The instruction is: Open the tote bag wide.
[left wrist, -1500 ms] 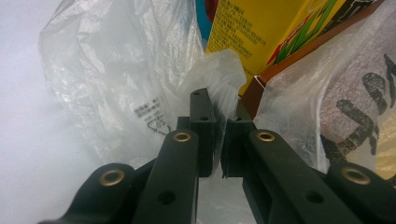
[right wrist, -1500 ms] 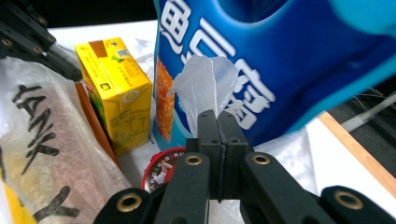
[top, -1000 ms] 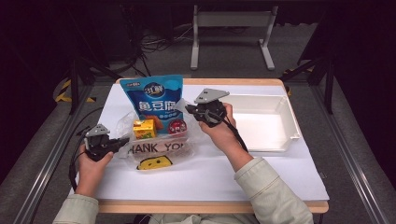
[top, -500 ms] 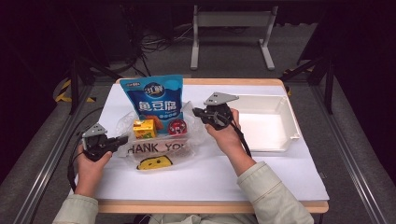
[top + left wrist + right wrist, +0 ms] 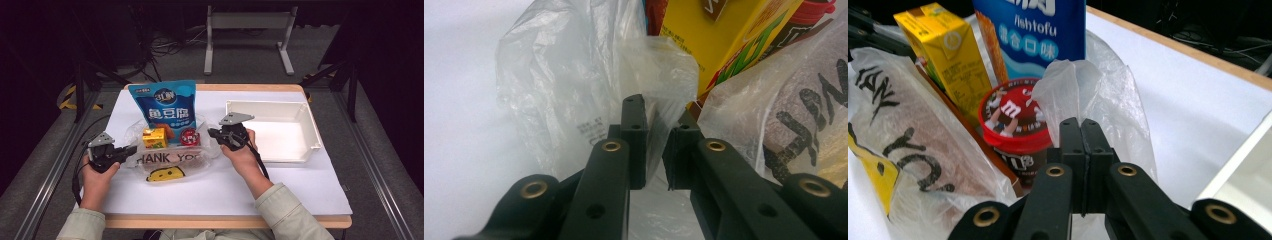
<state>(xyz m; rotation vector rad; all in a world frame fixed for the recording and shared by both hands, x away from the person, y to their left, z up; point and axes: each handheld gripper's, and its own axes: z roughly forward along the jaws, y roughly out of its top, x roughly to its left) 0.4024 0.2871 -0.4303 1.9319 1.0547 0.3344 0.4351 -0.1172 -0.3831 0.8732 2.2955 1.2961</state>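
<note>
We hold the left tongs (image 5: pixel 131 149) at the left end of the bag (image 5: pixel 172 160), which lies on the white worktop (image 5: pixel 300 190). Their jaws have just been opening and now stand a little apart, with a fold of the bag (image 5: pixel 659 75) between them; the pads do not press on it. Our right tongs (image 5: pixel 212 133) are at the right end of the bag, and their jaws are clamped together on a handle of the bag (image 5: pixel 1068 85). Between the two tongs, inside the bag, stand a yellow carton (image 5: pixel 154 137), a red cup (image 5: pixel 189 136) and a blue pouch (image 5: pixel 165 105). Behind the right tongs, to their right side, a white tray (image 5: pixel 310 125) stands on the worktop.
</note>
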